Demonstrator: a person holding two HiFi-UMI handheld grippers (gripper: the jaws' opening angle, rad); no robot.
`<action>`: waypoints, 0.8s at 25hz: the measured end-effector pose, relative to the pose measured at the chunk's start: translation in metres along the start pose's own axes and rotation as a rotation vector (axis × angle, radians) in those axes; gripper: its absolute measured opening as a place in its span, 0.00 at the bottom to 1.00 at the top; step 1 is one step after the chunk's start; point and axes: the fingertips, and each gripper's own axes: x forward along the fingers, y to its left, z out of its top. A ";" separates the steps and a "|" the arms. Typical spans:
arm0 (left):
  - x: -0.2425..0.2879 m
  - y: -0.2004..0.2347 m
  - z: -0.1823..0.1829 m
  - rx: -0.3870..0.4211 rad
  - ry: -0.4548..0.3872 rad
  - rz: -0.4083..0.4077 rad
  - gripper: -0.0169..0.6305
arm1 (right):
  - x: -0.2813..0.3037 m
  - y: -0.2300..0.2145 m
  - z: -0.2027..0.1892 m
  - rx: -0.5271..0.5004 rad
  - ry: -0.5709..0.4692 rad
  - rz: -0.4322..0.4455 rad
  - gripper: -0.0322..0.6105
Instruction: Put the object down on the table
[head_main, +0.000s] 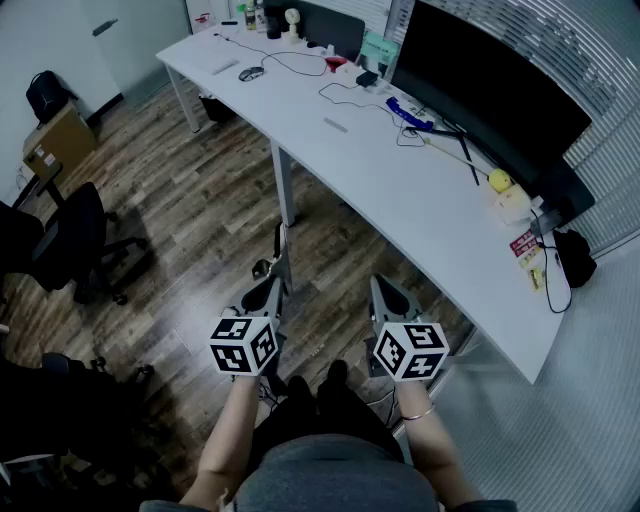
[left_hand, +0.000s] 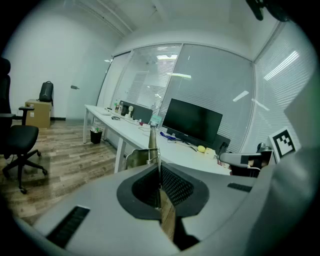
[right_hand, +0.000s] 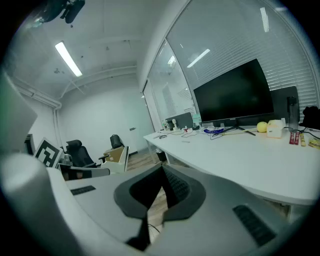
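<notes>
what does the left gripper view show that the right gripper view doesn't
Only the left gripper view: a thin silvery metal object standing up from the tips of the left gripper, whose jaws are shut on it.
Only the right gripper view: the right gripper seen along its own jaws, shut with nothing between them, and a lit ceiling strip light.
Both: the long white desk, the large black monitor and a small yellow ball on the desk.

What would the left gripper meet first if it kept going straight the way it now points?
Probably the white table: the left gripper, tongs shut on a thin metal tool, aims at its near edge beside a table leg. The tool's tip would arrive first, though it might pass under the top.
</notes>
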 end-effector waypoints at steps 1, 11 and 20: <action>-0.006 0.005 -0.001 -0.001 -0.002 0.003 0.06 | 0.000 0.008 -0.005 -0.002 0.006 0.004 0.05; -0.034 0.024 -0.020 -0.057 0.009 -0.015 0.06 | -0.016 0.041 -0.031 0.012 0.024 0.007 0.06; -0.014 -0.004 -0.020 -0.041 0.047 -0.065 0.06 | -0.022 0.008 -0.024 0.064 -0.004 -0.028 0.06</action>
